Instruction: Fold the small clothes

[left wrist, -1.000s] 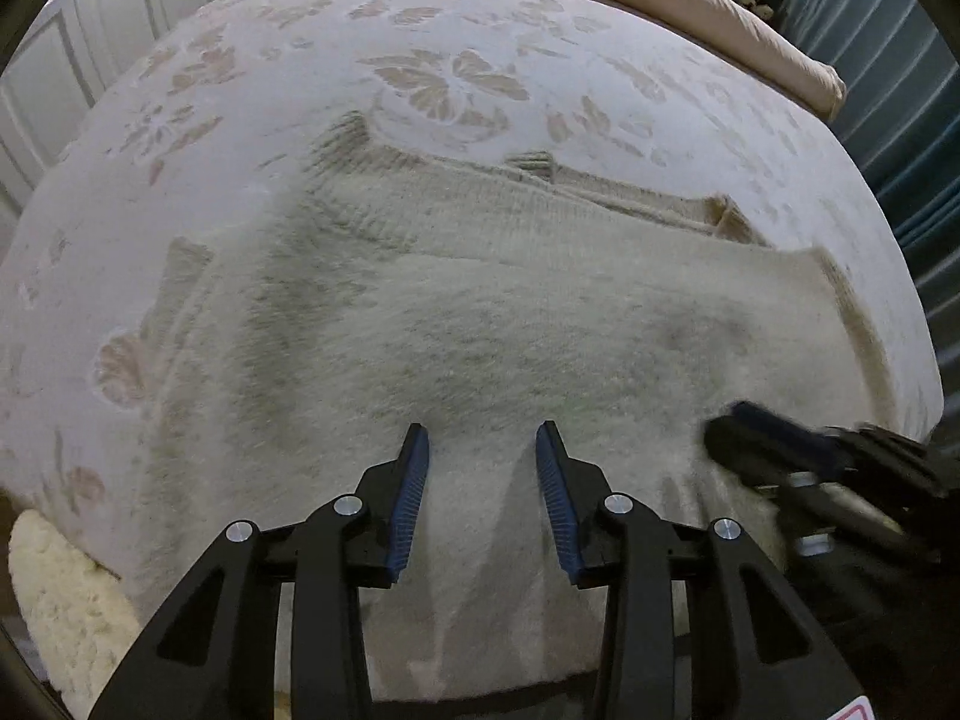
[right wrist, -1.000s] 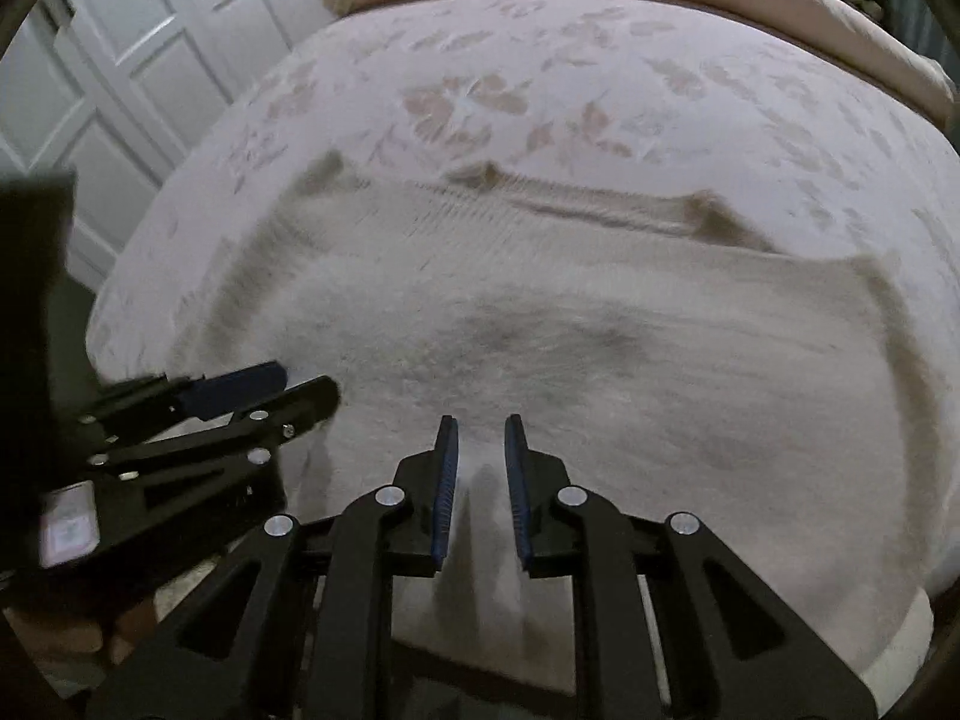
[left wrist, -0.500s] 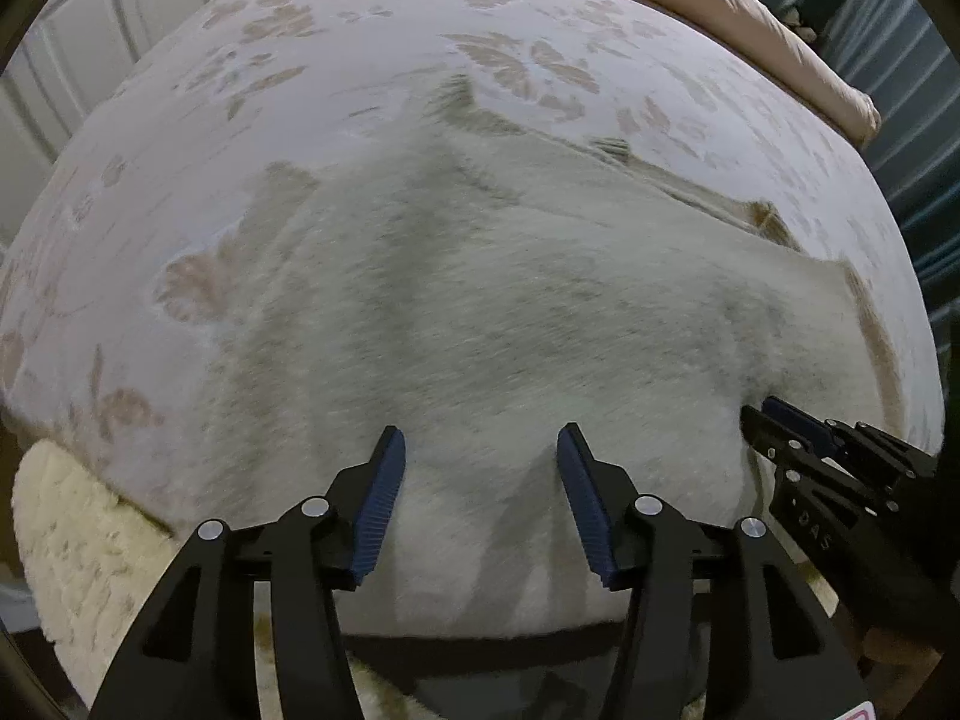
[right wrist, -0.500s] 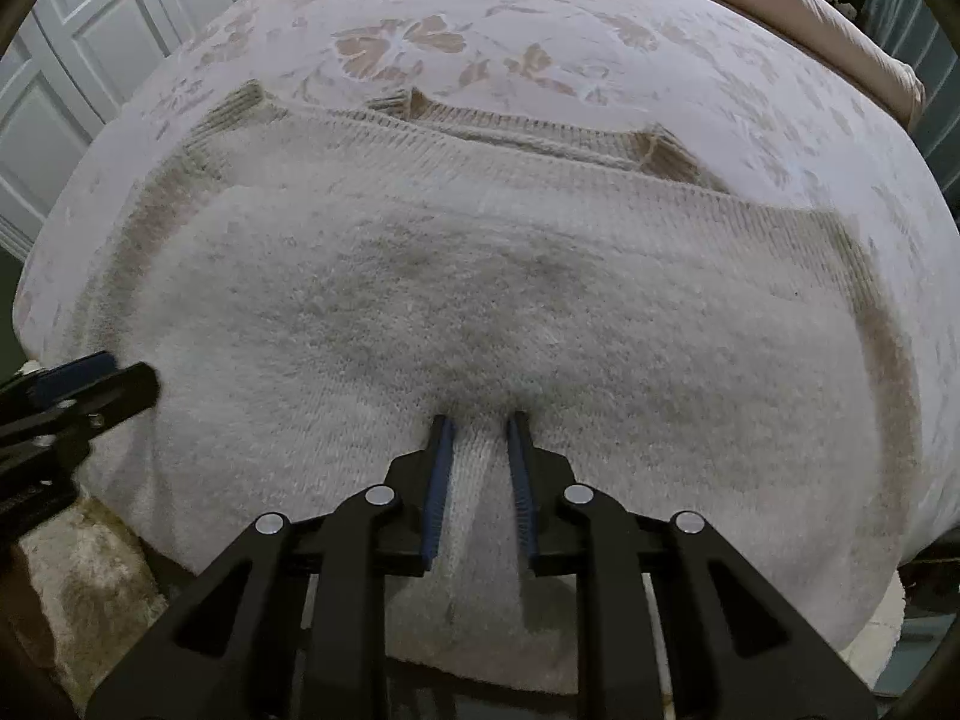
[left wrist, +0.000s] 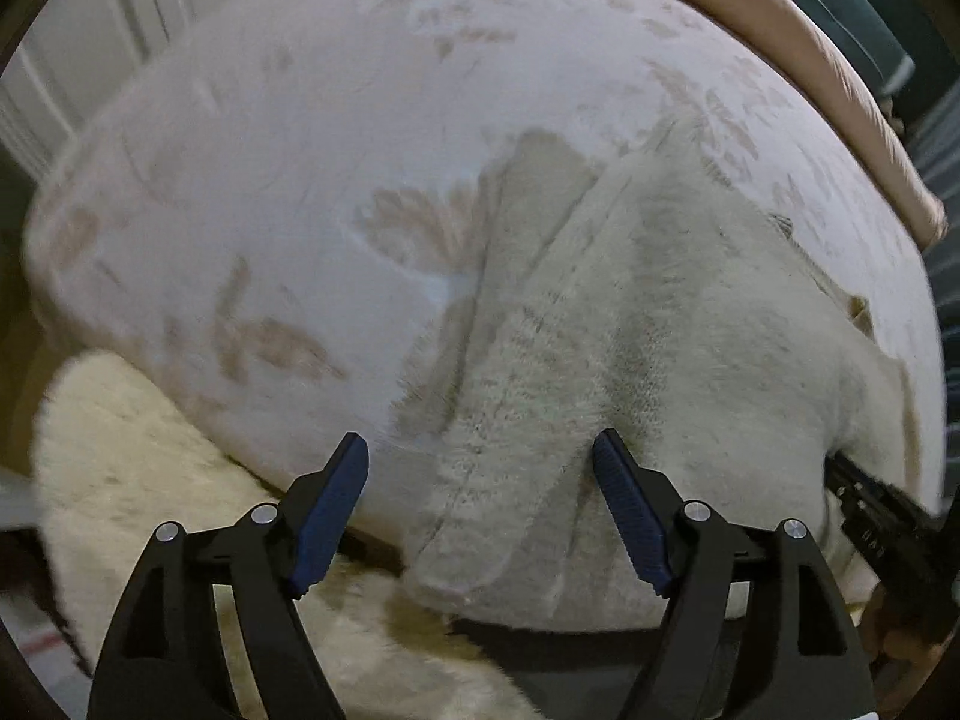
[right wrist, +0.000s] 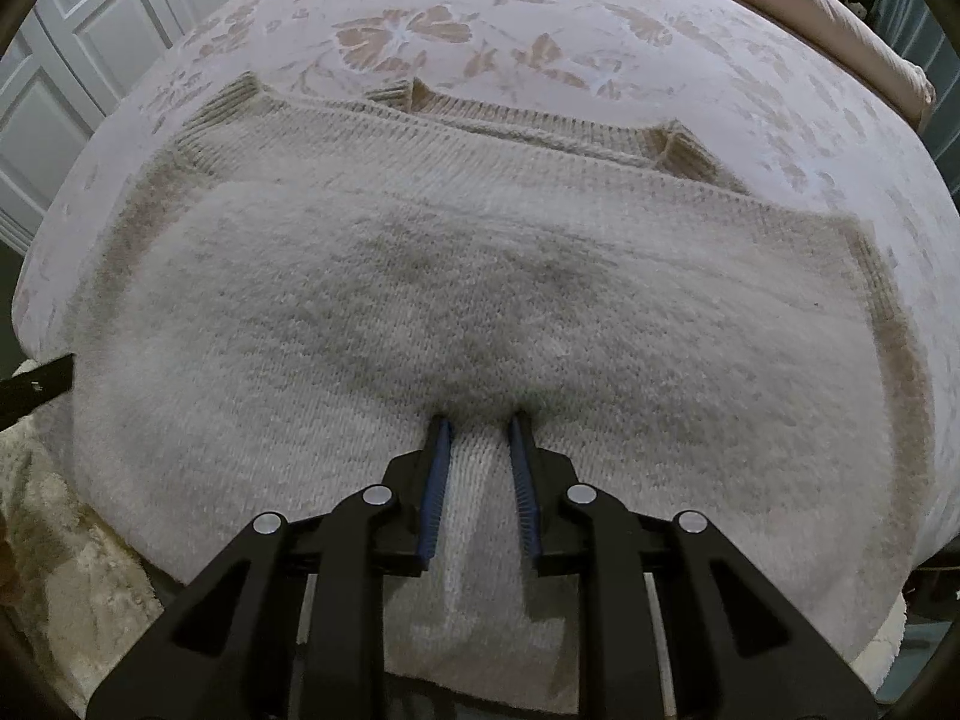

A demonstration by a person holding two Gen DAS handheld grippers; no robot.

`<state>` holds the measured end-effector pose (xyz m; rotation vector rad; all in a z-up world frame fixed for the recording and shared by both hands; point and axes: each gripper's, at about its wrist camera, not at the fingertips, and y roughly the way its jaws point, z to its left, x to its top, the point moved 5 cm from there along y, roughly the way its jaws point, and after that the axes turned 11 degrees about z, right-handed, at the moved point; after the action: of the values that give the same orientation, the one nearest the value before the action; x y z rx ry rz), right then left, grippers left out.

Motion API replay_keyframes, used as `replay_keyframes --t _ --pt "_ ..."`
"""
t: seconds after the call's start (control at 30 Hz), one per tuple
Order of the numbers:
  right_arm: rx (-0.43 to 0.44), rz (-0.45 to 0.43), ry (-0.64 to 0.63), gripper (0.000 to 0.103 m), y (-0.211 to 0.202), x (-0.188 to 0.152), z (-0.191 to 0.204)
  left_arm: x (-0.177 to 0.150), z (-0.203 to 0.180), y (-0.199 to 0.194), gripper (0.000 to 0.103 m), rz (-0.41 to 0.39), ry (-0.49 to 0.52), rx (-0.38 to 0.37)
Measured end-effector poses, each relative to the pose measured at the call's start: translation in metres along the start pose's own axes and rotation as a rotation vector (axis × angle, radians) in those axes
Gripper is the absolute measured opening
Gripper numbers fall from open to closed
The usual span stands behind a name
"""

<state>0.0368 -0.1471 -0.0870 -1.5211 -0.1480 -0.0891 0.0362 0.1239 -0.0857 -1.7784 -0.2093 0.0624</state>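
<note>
Left gripper (left wrist: 480, 468) jaws opening, wide apart, nothing pinched; the sweater (right wrist: 480, 312) edge sits under and between them at the bed's (left wrist: 270, 192) near corner. Right gripper (right wrist: 478, 426) jaws narrow, clamped on a ridge of sweater knit at the near hem. Sweater lies spread flat on the floral bedspread, collar away from the cameras. Fluffy rug (left wrist: 132, 456) below the bed edge.
</note>
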Motion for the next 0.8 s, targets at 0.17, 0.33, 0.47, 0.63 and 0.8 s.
replay_keyframes --t 0.17,0.33,0.47,0.63,0.8 --pt "0.024 0.006 0.0 0.02 0.002 0.001 -0.003 0.002 0.0 0.015 0.086 -0.001 -0.058 -0.064" --pt "0.033 -0.004 0.006 0.02 0.003 0.002 -0.003 0.005 -0.008 0.013 0.084 -0.015 -0.042 -0.058" --pt "0.05 -0.015 0.009 0.02 0.002 0.001 -0.004 0.007 -0.018 0.004 0.052 -0.018 -0.008 -0.127" --pt "0.084 -0.033 0.015 0.02 0.0 -0.002 -0.007 0.004 -0.036 -0.025 0.013 -0.056 0.039 -0.202" --pt "0.159 -0.056 0.053 0.021 -0.005 -0.005 -0.015 -0.005 -0.102 -0.077 0.012 -0.14 0.182 -0.275"
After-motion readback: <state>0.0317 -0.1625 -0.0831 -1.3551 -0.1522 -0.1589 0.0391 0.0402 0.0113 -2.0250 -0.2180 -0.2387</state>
